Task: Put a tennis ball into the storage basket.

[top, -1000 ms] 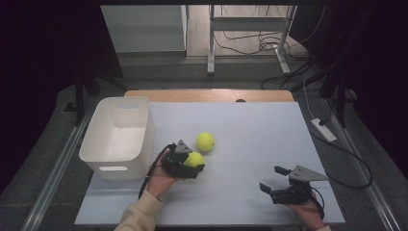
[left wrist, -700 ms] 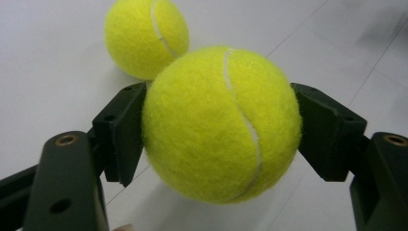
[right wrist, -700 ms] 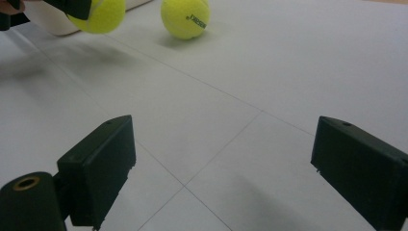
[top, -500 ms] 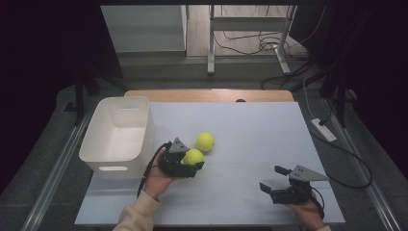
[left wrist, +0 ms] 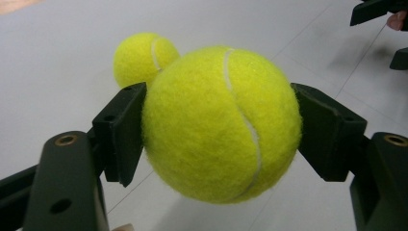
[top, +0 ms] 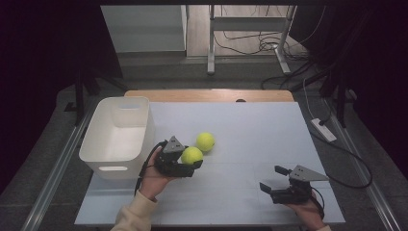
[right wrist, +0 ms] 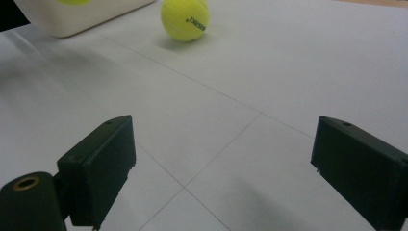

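A yellow tennis ball (left wrist: 221,122) is clamped between the two black jaws of my left gripper (top: 191,160), which is shut on it and holds it a little above the white table (top: 250,134). A second tennis ball (top: 205,141) lies on the table just beyond the held one, and also appears in the right gripper view (right wrist: 185,19). My right gripper (top: 275,179) rests low near the table's front right. Its jaws stand wide open with nothing between them (right wrist: 226,168).
A white plastic bin (top: 118,134) stands at the table's left, just left of my left hand, its inside bare as far as I can see. A wooden strip (top: 207,95) runs along the far edge. Cables and a power strip (top: 323,130) lie on the floor to the right.
My left gripper has risen slightly with the tennis ball in it and drifted a little left. The second ball and the right gripper have stayed put.
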`<state>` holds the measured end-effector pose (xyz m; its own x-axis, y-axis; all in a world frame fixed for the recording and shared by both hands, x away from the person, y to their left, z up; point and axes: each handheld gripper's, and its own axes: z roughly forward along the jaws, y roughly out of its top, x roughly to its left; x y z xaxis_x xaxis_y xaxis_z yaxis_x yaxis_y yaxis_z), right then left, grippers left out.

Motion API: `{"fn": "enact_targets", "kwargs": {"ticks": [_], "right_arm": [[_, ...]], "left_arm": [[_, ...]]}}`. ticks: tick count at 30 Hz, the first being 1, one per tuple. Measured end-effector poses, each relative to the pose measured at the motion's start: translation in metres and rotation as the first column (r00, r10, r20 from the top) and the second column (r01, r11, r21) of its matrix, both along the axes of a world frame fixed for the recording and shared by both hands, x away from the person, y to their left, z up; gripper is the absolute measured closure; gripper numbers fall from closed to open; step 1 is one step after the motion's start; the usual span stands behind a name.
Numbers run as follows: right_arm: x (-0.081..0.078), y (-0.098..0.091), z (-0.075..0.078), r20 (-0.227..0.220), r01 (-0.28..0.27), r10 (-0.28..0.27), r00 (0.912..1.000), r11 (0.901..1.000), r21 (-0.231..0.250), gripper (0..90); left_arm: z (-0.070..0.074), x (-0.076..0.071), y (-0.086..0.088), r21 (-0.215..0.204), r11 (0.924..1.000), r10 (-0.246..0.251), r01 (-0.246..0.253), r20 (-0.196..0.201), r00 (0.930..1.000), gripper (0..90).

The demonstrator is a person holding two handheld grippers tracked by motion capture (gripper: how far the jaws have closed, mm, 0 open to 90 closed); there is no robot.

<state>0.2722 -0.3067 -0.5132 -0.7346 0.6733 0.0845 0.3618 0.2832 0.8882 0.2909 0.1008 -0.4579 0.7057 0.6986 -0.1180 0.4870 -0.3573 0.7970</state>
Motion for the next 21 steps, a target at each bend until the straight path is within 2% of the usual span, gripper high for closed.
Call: {"fn": "enact_targets", "kwargs": {"ticks": [9, 21], "right_arm": [[0.0, 0.0, 0.0, 0.0, -0.001, 0.001, 1.0, 1.0, -0.001, 8.3], [0.0, 0.0, 0.0, 0.001, -0.001, 0.001, 1.0, 1.0, -0.005, 8.3]], "left_arm": [[0.008, -0.005, 0.004, -0.039, 0.9992, 0.009, -0.008, 0.04, 0.9991, 26.9], [0.017, -0.009, 0.01, -0.082, 0.9966, 0.001, 0.004, 0.067, 0.9978, 27.0]]}}
